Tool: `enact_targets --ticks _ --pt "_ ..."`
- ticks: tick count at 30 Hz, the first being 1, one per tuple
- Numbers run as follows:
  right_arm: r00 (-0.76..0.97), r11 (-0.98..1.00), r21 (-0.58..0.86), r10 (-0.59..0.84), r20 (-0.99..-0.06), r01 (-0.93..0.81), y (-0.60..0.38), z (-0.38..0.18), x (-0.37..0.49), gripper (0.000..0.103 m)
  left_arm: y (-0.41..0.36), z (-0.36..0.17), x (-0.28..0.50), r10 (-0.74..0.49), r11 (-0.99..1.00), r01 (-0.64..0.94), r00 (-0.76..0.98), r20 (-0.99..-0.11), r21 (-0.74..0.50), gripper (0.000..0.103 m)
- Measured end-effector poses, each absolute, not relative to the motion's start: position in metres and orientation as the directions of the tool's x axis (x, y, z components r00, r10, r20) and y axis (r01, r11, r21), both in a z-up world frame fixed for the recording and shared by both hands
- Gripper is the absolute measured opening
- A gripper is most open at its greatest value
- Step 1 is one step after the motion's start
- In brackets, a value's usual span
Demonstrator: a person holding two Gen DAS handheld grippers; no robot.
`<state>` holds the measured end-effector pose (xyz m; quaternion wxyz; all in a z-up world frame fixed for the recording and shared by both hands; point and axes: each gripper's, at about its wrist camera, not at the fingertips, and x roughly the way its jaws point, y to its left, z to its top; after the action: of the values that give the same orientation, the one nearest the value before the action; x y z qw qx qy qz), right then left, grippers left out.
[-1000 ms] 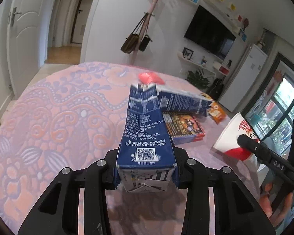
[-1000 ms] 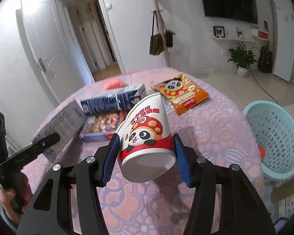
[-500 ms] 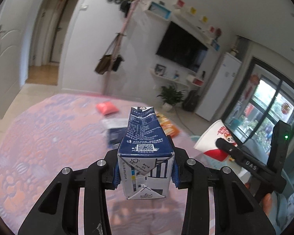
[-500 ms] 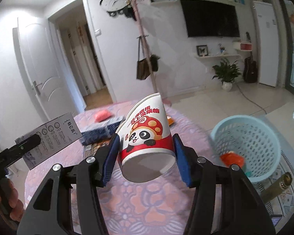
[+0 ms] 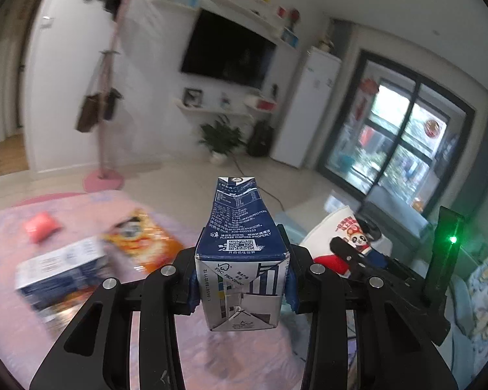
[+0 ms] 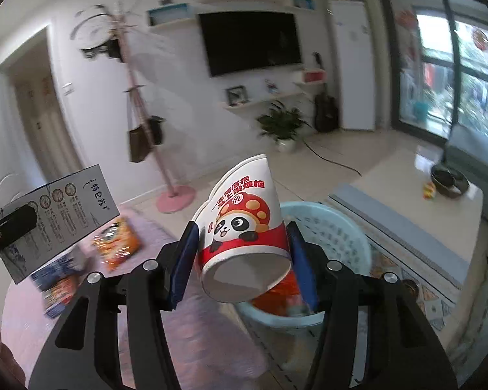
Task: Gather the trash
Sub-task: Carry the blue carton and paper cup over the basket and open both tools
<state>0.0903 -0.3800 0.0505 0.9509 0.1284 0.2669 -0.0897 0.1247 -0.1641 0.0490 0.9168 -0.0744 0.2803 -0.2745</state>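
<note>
My left gripper (image 5: 241, 284) is shut on a dark blue milk carton (image 5: 239, 247), held in the air above the pink patterned table (image 5: 19, 334). My right gripper (image 6: 244, 261) is shut on a white and red paper cup with a panda print (image 6: 244, 227), lying on its side. Right behind the cup stands a light blue plastic basket (image 6: 335, 237) on the floor, with orange trash (image 6: 278, 291) in it. In the left wrist view the cup (image 5: 338, 230) and the right gripper show at the right. The right wrist view has the carton (image 6: 58, 217) at its left edge.
On the table lie a blue box (image 5: 61, 269), an orange snack bag (image 5: 143, 240) and a small red packet (image 5: 42, 226). A pink coat stand with bags (image 6: 175, 195) rises past the table. A low tea table (image 6: 416, 201) sits right of the basket.
Both grippers have swung right and risen, away from the table's middle, each keeping its load. The basket has come from the right edge to directly behind the cup.
</note>
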Motion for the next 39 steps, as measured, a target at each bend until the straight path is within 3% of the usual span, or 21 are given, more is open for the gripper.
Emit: enact_targets --ticks 6,12,17,18,20,24,39 --pt "0.792 0.92 0.195 -0.168 -0.587 0.34 -0.43 0.014 0.115 0.051 -0.225 0.014 0.174 -0.575 0.813 0.5 0.61 -0.545 -0.298 0.037" --pt "0.721 0.896 0.195 -0.175 -0.671 0.399 -0.45 -0.028 0.139 0.052 -0.265 -0.037 0.209 -0.568 0.806 0.508 0.526 -0.633 -0.302 0.037" --pt "0.651 0.884 0.202 -0.139 -0.746 0.421 -0.461 -0.06 0.16 0.053 -0.285 -0.049 0.23 -0.572 0.796 0.523 0.487 -0.66 -0.305 0.037" --pt "0.639 0.883 0.202 -0.132 -0.758 0.423 -0.461 -0.065 0.166 0.053 -0.288 -0.05 0.233 -0.569 0.798 0.519 0.484 -0.665 -0.305 0.039" --pt "0.614 0.882 0.199 -0.123 -0.78 0.428 -0.464 -0.074 0.172 0.053 -0.289 -0.051 0.238 -0.563 0.804 0.51 0.486 -0.669 -0.306 0.053" --pt "0.611 0.88 0.2 -0.122 -0.782 0.432 -0.465 -0.078 0.169 0.061 -0.281 -0.049 0.235 -0.559 0.808 0.507 0.496 -0.665 -0.301 0.057" --pt "0.722 0.934 0.201 -0.081 -0.687 0.295 -0.405 -0.006 0.123 0.061 -0.207 -0.002 0.18 -0.561 0.825 0.465 0.594 -0.577 -0.323 0.058"
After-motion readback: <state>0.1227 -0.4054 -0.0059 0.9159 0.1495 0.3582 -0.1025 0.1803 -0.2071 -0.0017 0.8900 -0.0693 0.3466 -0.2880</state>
